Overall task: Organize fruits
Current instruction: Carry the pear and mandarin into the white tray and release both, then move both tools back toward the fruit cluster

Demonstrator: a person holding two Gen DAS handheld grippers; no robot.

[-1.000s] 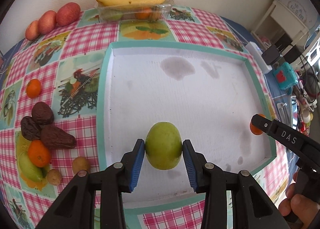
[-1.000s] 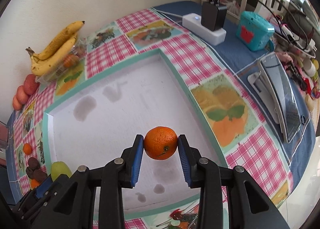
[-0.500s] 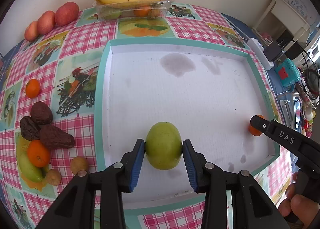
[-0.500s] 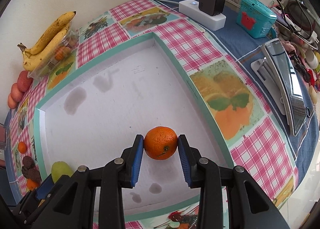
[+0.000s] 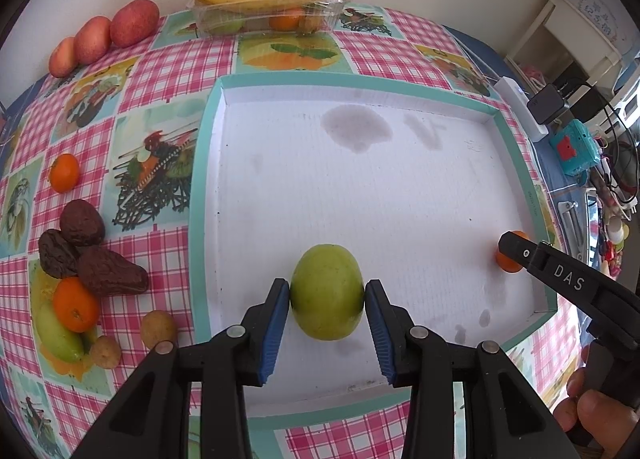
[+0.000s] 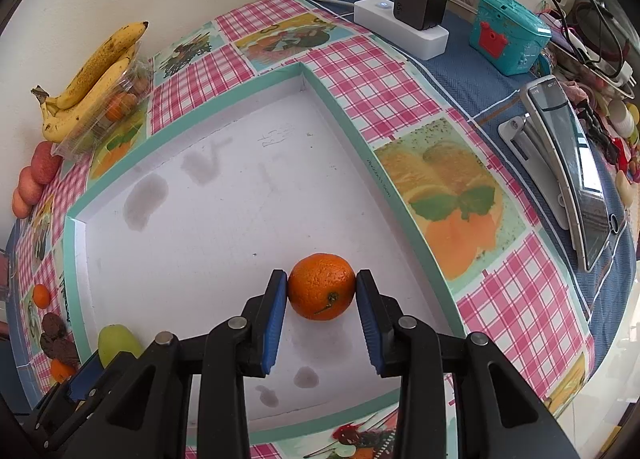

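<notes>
Left wrist: left gripper (image 5: 326, 299) fingers clamp green apple (image 5: 327, 291) at widest girth, over white tray (image 5: 202, 195); firm, smooth, may slip.
Right wrist: right gripper (image 6: 321, 291) fingers grip tangerine (image 6: 321, 286) mid-sides above tray; soft, light, bruises easily.

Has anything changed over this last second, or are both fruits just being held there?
Hardly anything. The left gripper stays shut on the green fruit, in place over the white tray. The right gripper keeps its hold on the orange and has come slightly lower toward the tray floor near the right wall. Nothing was let go; the fruit on the tablecloth lies as before.
</notes>
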